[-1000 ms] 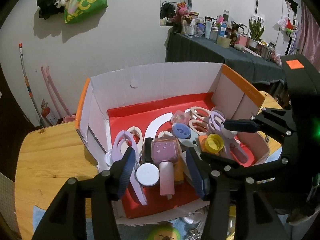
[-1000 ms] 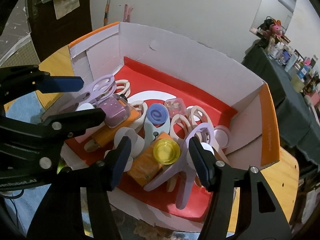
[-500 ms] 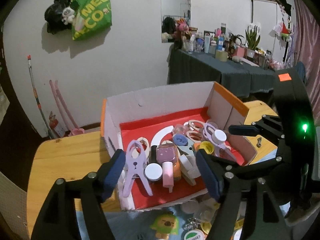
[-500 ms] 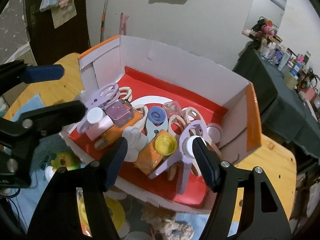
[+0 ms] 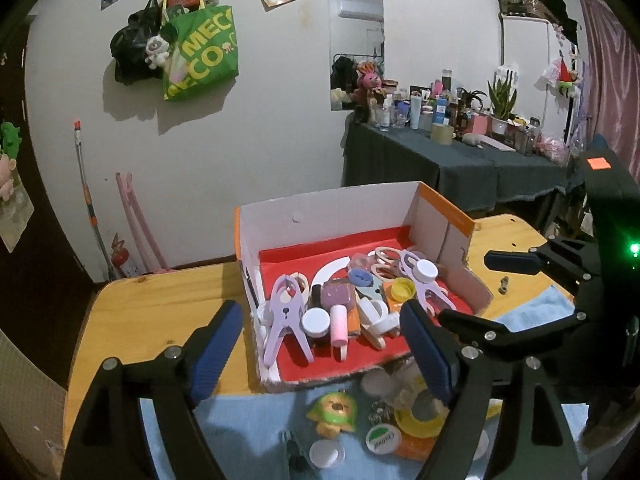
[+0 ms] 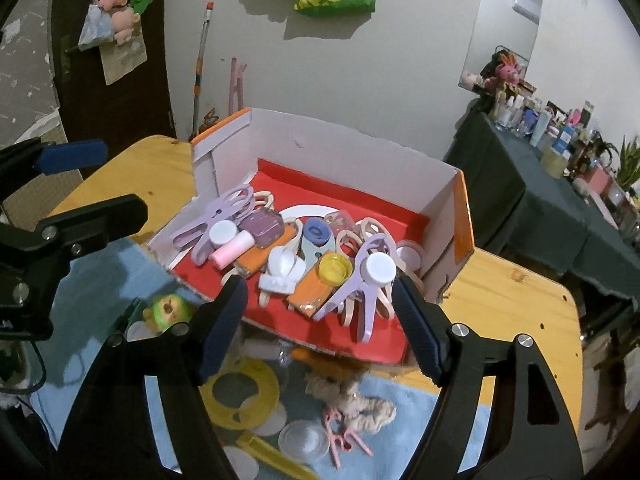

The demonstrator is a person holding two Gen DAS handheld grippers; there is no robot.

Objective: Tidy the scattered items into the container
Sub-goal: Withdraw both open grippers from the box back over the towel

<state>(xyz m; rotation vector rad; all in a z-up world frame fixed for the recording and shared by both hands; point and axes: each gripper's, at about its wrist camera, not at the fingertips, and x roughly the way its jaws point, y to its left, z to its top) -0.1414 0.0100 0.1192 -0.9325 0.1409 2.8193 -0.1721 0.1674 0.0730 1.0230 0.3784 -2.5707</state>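
Centrally, a cardboard box [image 5: 328, 216] sits crowded with clips, open wooden table [image 5: 160, 300] at nine o'clock; left gripper [image 5: 320, 344] and right gripper [image 6: 320, 320] are opening, both empty.

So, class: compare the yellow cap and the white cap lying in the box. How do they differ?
The yellow cap lies open side up on an orange packet; the white cap shows a closed, flat top and rests on a purple clip. Yellow is translucent, white opaque. Both are round and sit inside the box.
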